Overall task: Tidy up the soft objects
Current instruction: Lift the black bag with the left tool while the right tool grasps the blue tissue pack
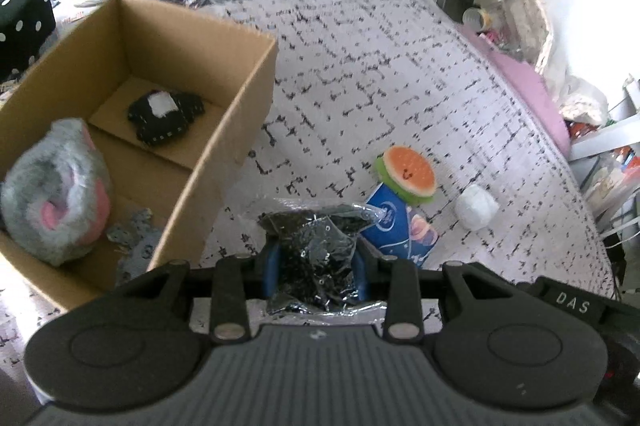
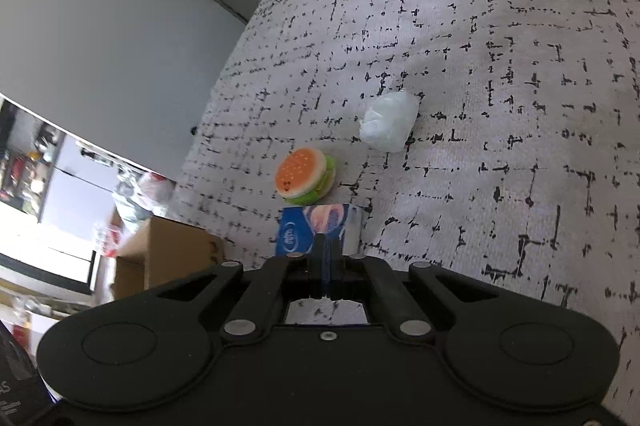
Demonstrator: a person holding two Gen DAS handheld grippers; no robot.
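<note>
Crinkled clear plastic bag of black material (image 1: pixel 316 246) pinched between blue pads of left gripper (image 1: pixel 318 258); lower end cut off behind gripper body. Blue printed soft pack (image 2: pixel 316 230) on patterned bedspread (image 2: pixel 500 86); right gripper (image 2: pixel 326 266) jaws fully together at its near edge, whether pinching it unclear. Round squishy burger toy (image 1: pixel 408 174) touching pack's far side; white crumpled wad (image 1: pixel 476 206) near, apart. Open cardboard box (image 1: pixel 240 98) at bedspread's left edge holds grey-pink fluffy plush (image 1: pixel 56 190), black studded soft item (image 1: pixel 164 118), grey scrap partly hidden.
</note>
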